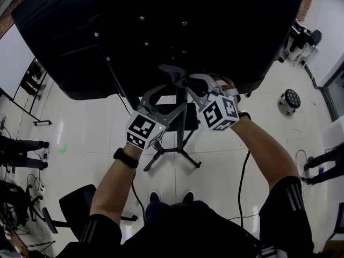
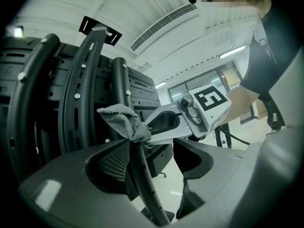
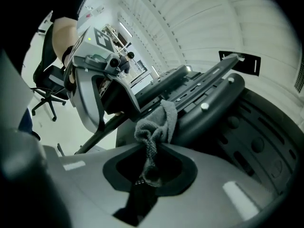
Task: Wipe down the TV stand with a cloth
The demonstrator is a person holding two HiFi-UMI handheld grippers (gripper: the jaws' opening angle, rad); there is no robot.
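The black TV stand carries a big screen whose back [image 1: 161, 26] fills the top of the head view; its column runs down to a splayed base [image 1: 177, 147]. Both grippers are raised to the bracket behind the screen. My right gripper [image 1: 180, 80] [image 3: 149, 170] is shut on a small grey cloth [image 3: 154, 127] [image 2: 124, 121], pressed against the curved black bracket arms [image 3: 209, 103]. My left gripper [image 1: 171, 98] [image 2: 156, 163] is open, straddling a thin black perforated stand bar [image 2: 142, 175] that lies against its left jaw, just below the cloth.
A black office chair [image 1: 75, 203] stands on the glossy white floor at lower left, and a round wheeled stool [image 1: 291, 98] at right. A black cable [image 1: 243, 171] trails across the floor. Other people's legs [image 1: 21, 144] show at the left edge.
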